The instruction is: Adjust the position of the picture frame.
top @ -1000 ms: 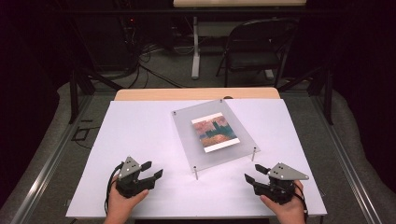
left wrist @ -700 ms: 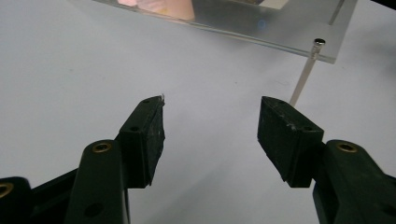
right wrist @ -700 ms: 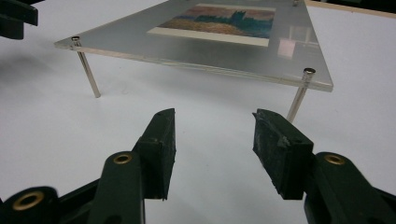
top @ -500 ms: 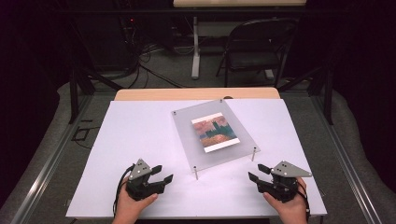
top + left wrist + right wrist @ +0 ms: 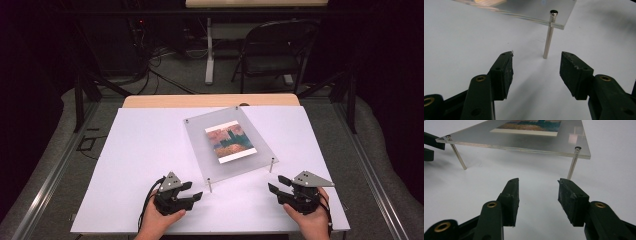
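Acrylic frame (image 5: 227,145) with a colour print (image 5: 230,143) sits mid-table on the white board (image 5: 125,165), raised on thin metal legs, near edge facing both grippers. Left gripper (image 5: 192,192) points at the front-left leg (image 5: 548,37); leg is just ahead of the jaws, not between them. Jaws apart, nothing held, just been closing a little. Right gripper (image 5: 275,183) faces the front-right leg (image 5: 572,163); jaws apart, empty, also been closing.
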{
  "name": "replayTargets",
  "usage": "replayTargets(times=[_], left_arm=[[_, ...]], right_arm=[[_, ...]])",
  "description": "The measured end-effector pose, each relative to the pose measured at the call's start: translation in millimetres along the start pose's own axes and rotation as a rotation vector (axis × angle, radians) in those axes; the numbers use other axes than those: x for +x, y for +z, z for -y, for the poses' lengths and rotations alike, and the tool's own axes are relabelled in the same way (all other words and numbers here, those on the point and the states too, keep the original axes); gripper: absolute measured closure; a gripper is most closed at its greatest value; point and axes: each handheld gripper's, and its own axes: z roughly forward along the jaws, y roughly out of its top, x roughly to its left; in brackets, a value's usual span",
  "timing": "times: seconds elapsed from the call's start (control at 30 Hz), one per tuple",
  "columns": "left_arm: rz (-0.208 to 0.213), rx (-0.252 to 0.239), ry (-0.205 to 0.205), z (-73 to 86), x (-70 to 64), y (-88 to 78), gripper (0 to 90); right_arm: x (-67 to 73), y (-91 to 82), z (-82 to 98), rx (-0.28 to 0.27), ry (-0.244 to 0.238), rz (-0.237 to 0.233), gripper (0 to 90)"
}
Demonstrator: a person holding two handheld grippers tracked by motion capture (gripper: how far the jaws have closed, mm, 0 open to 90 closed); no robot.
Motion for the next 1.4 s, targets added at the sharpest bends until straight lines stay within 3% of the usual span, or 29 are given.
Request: replayTargets(times=[0.57, 0.6, 0.93, 1.0, 1.4], left_arm=[[0.037, 0.008, -0.013, -12.5, -3.6, 30.9, 49.0], [0.061, 0.009, -0.018, -13.1, -3.7, 33.6, 53.7], [0.038, -0.005, -0.020, -15.4, -3.4, 36.3, 67.9], [0.049, 0.004, -0.036, -15.8, -2.3, 36.8, 70.3], [0.067, 0.011, -0.033, -14.8, -4.2, 39.3, 80.6]], right_arm=[[-4.4, 1.1, 1.0, 0.003, 0.029, 0.002, 50.8], [-4.8, 1.5, 1.0, 0.006, 0.023, 0.004, 50.9], [-11.9, 8.5, -2.3, 0.025, 0.005, 0.054, 55.1], [-16.8, 15.1, -4.5, 0.037, 0.004, 0.065, 57.8], [-32.3, 43.9, -11.3, 0.080, -0.003, 0.093, 66.8]])
